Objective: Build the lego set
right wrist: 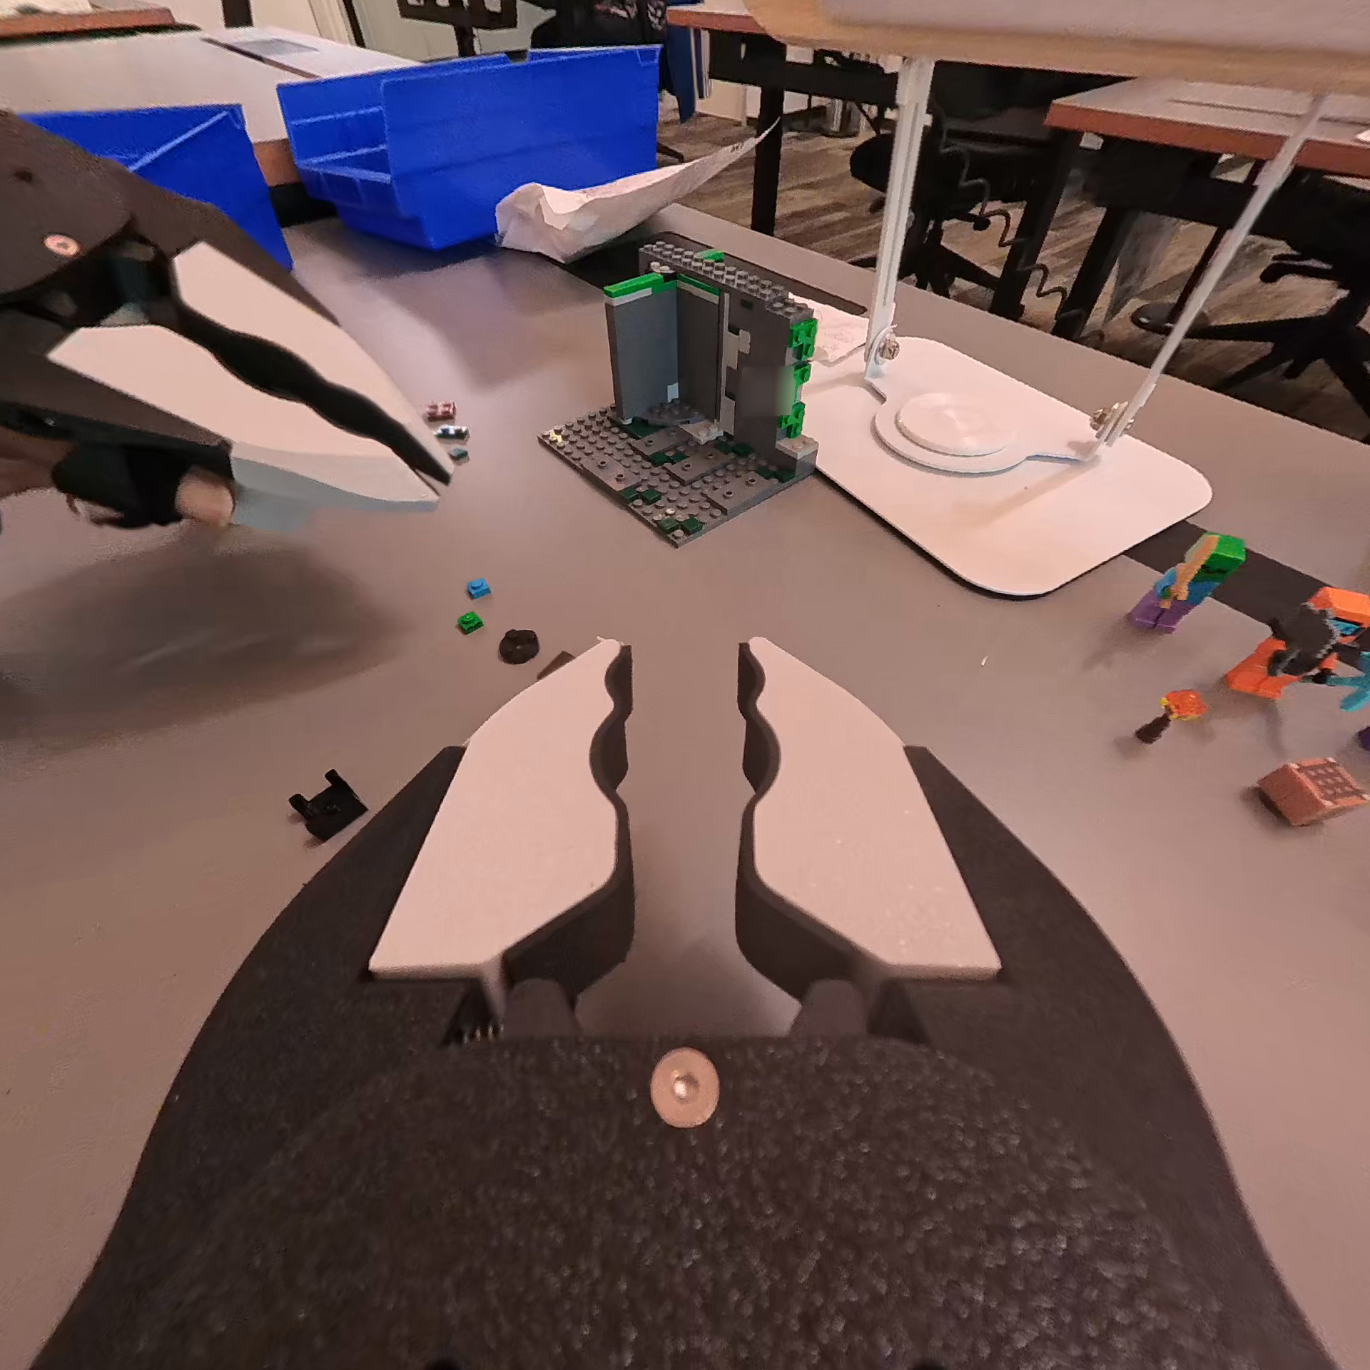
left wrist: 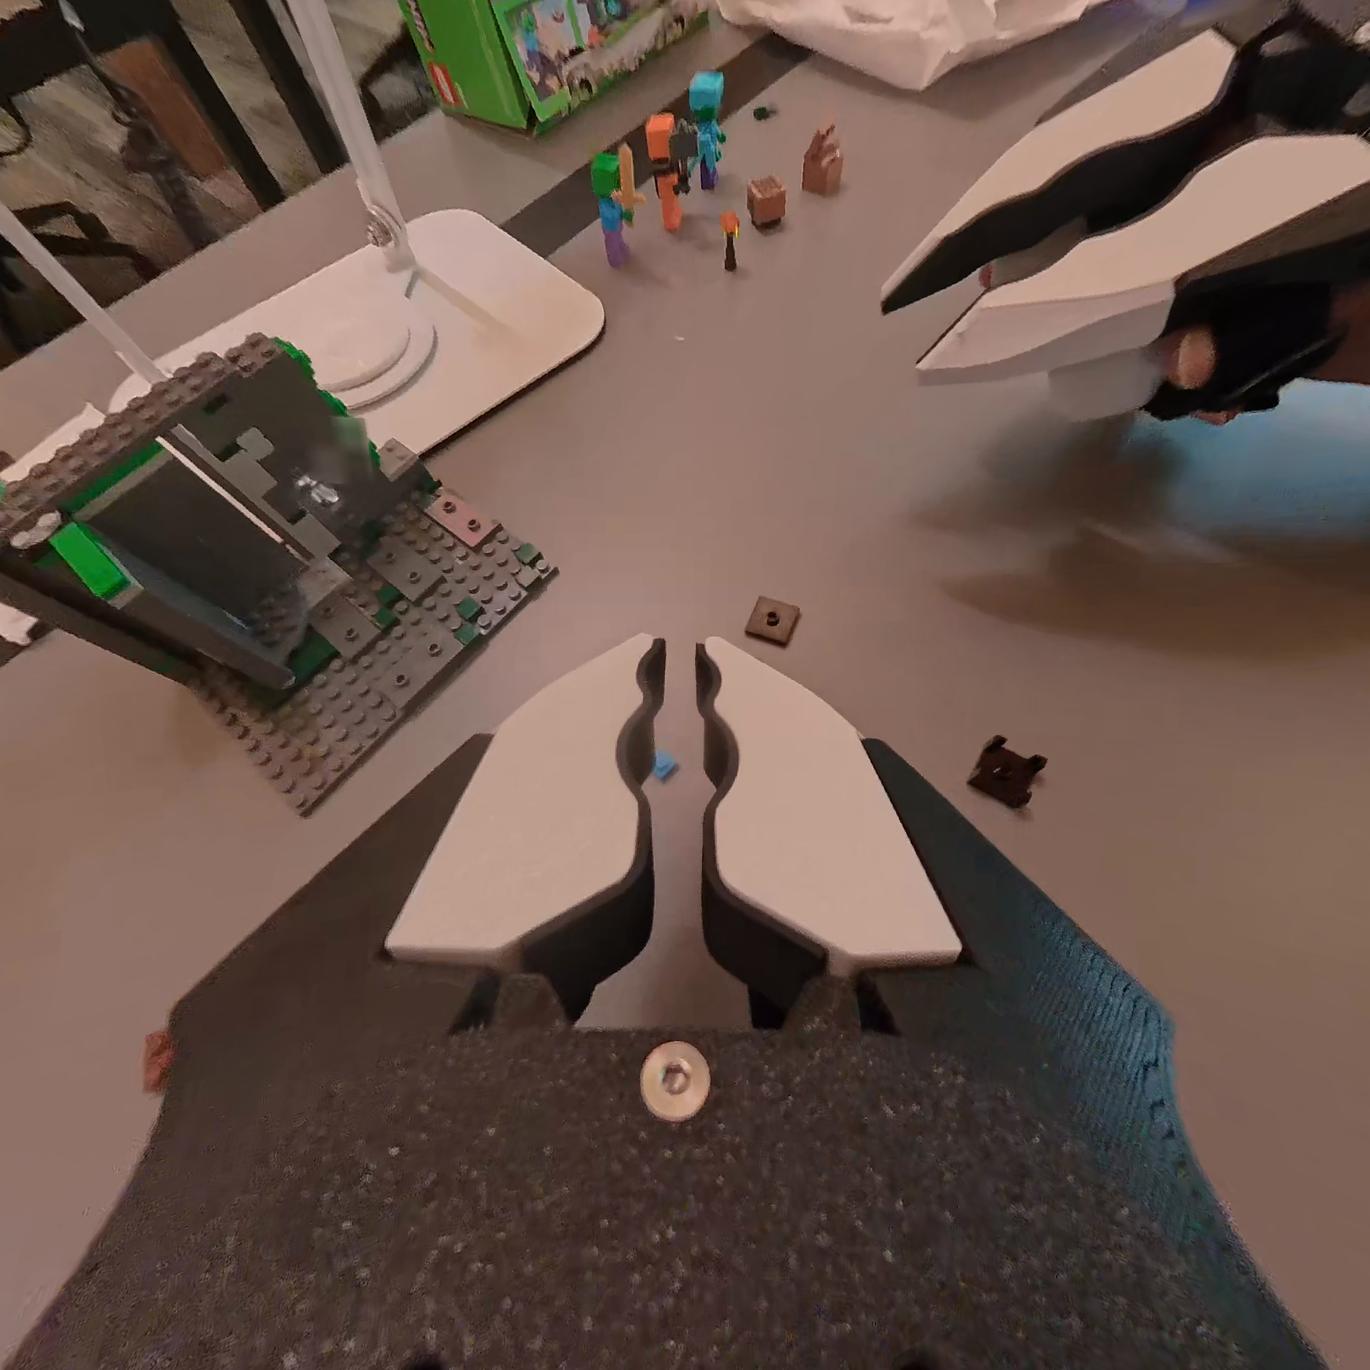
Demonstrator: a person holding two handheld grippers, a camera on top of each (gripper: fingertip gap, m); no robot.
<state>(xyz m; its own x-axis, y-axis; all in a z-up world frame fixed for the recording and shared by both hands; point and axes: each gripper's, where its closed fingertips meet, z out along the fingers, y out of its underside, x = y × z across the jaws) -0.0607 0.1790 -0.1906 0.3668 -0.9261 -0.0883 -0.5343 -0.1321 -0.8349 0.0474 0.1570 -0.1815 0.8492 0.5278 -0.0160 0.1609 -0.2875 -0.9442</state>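
Observation:
The partly built lego set (left wrist: 333, 593), grey walls with green bricks on a dark grey baseplate, stands at the left; it also shows in the right wrist view (right wrist: 689, 415). My left gripper (left wrist: 678, 652) hovers over the table, nearly shut with a thin gap and holding nothing. A small blue piece (left wrist: 665, 767) lies on the table under it. A dark square plate (left wrist: 772, 617) lies just ahead of the tips and a black clip piece (left wrist: 1006, 771) to the right. My right gripper (right wrist: 686, 652) is open and empty. Blue (right wrist: 478, 589), green (right wrist: 469, 621) and black round (right wrist: 517, 645) pieces lie ahead to its left.
A white lamp base (right wrist: 1001, 474) with thin legs stands beside the build. Minifigures (left wrist: 660, 178), a torch (left wrist: 730, 237) and brown blocks (left wrist: 765, 200) stand farther back. A green box (left wrist: 519, 59), crumpled white paper (right wrist: 593, 200) and blue bins (right wrist: 474, 141) lie at the table's far side. My hands' fingertips stand some 12 centimetres from each other. To reach the small blue piece (left wrist: 665, 767) in a straight line is about 6 centimetres for my left fingers, about 15 centimetres for my right. The right camera catches it too, in the right wrist view (right wrist: 475, 591). The dark square plate (left wrist: 772, 617) lies around 7 centimetres away from my left fingertips.

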